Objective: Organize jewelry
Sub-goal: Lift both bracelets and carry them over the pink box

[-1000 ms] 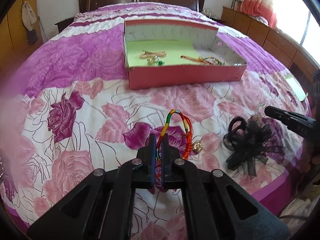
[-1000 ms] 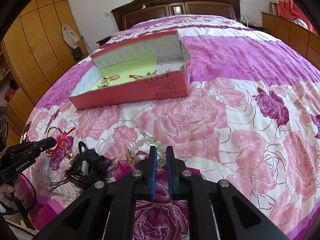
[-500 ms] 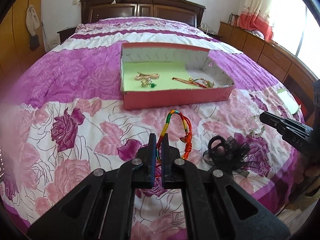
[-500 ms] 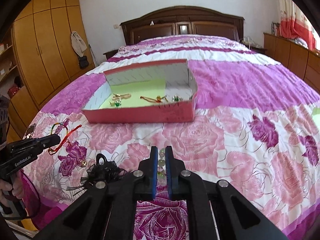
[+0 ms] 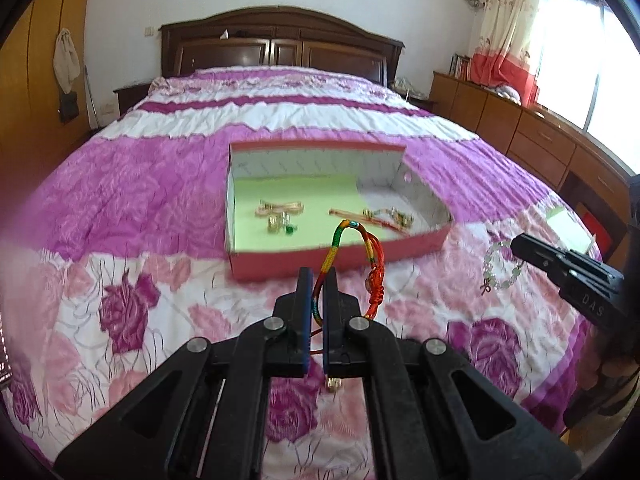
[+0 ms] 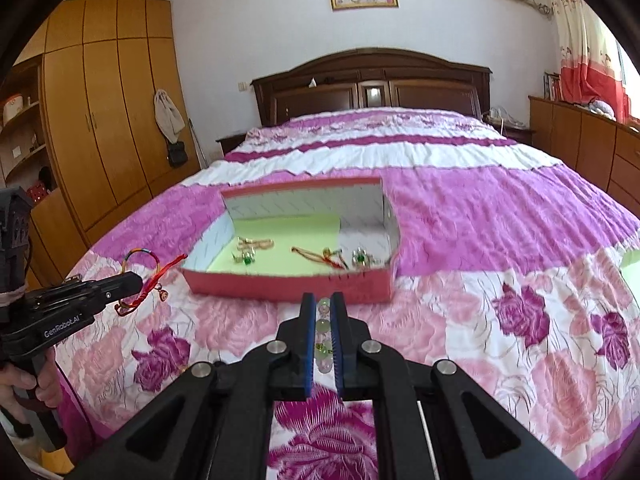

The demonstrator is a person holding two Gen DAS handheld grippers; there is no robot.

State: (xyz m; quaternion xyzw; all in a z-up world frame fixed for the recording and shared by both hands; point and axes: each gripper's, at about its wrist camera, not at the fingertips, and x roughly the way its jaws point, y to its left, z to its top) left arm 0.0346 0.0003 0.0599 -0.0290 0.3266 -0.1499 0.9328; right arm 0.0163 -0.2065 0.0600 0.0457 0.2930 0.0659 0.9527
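Observation:
My left gripper (image 5: 318,280) is shut on a multicoloured cord bracelet (image 5: 352,256) with red knotted tails, held in the air before the pink box (image 5: 320,258). My right gripper (image 6: 323,304) is shut on a pale green bead bracelet (image 6: 322,326), also lifted; the bracelet shows in the left wrist view (image 5: 498,268) hanging from the right gripper (image 5: 520,246). The box has a green floor and holds gold and cord jewelry (image 5: 280,214). In the right wrist view the left gripper (image 6: 134,282) holds the cord bracelet (image 6: 140,270) left of the box (image 6: 296,284).
The bed (image 5: 120,184) has a pink and purple rose bedspread. A dark headboard (image 5: 280,46) stands at the far end. Wardrobes (image 6: 96,120) are on the left, low drawers (image 5: 540,140) on the right by the window.
Both grippers have risen off the bedspread with their bracelets and moved toward the box. The black hair bow has dropped out of both views.

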